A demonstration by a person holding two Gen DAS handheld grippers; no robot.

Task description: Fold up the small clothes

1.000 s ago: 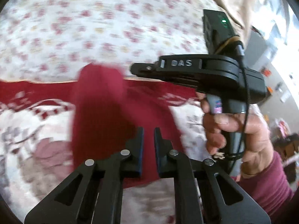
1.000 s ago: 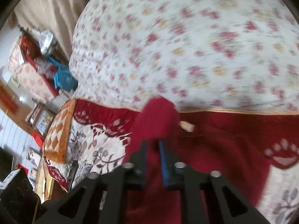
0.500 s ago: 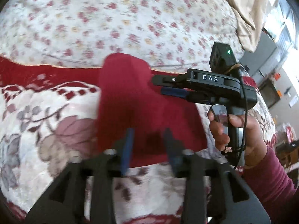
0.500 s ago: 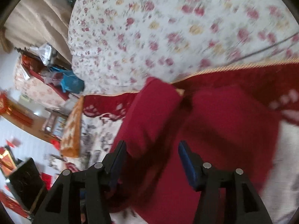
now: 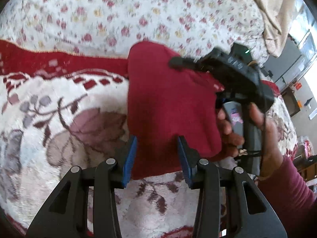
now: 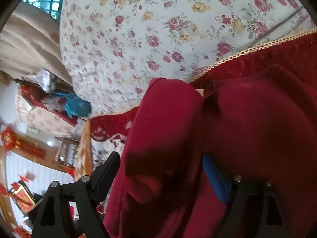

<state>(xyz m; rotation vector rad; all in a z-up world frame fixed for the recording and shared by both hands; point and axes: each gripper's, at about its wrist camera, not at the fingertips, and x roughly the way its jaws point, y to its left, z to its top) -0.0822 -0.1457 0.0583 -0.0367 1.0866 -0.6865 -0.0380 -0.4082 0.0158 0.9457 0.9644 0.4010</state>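
1. Red knit garment (image 5: 170,107) lies folded on the patterned blanket (image 5: 59,119) on the bed, its far end reaching the floral sheet (image 5: 138,15).
2. Lettering on the right gripper (image 5: 233,77) body is too blurred to read.
3. Left gripper (image 5: 157,158) is spread wide, the near hem between its fingers, gripping nothing.
4. Right gripper in its own view is wide open too, with a garment fold between the fingers; the right hand (image 5: 253,130) holds it at the garment's right edge.

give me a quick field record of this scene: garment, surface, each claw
garment: dark red garment, folded, lying on the bed
surface: plush floral blanket, with a rose-print sheet beyond it
left claw: open, jaws either side of the garment's near edge
right claw: open, a garment fold between its jaws
blur: left wrist view smeared
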